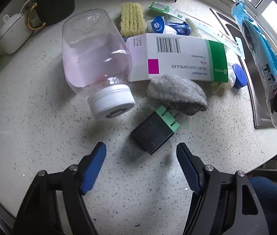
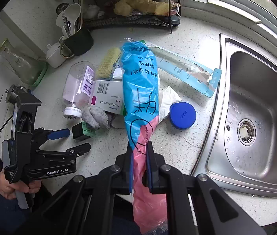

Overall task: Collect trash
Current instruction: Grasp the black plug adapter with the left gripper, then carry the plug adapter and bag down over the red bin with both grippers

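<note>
Right claw (image 2: 140,152) clamped on blue-and-pink plastic bag (image 2: 140,90), left claw (image 1: 141,152) spread apart above black-and-green plug adapter (image 1: 155,131) on speckled counter (image 1: 40,101), grey cloth wad (image 1: 177,96), capsule box (image 1: 177,58), clear bottle (image 1: 95,52) just beyond, sink (image 2: 256,117) at right.

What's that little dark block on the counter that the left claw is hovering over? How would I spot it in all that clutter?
Start at the steel sink and move left across the speckled counter to the litter pile. At its near edge, below the grey wad of cloth and right of the capped clear bottle, lies the small block. It alone is black, with a mint-green end.
</note>
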The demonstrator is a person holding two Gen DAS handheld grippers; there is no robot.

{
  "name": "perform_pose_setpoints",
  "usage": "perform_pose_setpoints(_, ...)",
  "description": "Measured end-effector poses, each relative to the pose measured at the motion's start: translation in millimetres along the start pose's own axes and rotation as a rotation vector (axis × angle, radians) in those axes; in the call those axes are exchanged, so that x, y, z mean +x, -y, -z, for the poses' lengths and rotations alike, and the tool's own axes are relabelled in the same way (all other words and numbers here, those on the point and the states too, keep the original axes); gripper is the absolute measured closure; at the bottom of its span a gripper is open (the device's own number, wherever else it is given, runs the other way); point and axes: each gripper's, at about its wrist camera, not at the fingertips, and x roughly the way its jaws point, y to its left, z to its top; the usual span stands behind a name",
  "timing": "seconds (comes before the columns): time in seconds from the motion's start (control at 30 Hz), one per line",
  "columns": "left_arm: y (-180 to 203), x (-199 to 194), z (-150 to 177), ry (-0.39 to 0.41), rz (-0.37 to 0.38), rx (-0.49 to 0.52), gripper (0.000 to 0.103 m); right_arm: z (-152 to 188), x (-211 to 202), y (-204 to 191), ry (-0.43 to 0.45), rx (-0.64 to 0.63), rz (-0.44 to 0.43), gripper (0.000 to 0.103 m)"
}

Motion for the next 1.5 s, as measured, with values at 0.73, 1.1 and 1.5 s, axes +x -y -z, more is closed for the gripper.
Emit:
perform_pose_setpoints(0.73, 43.3, 5.1, -13.5, 0.05, -0.005, 0.115, 0.067, -2.4, 8.0, -1.1, -0.028, -0.024, -0.012, 0.093)
perform_pose_setpoints(1.1, 47.3, -52.1, -6.5, 0.171, 0.029, 0.051, 0.067, 4.6, -0.4, -7.4, -0.009, -0.056, -0.03, 0.093)
perform_pose_setpoints(1.5, 69.4, -127.5, 27.6, 0.263, -0.008, 0.034, 0.067, 22.3, -27.7, -8.8, 0.047, -0.115, -0.053, 0.093)
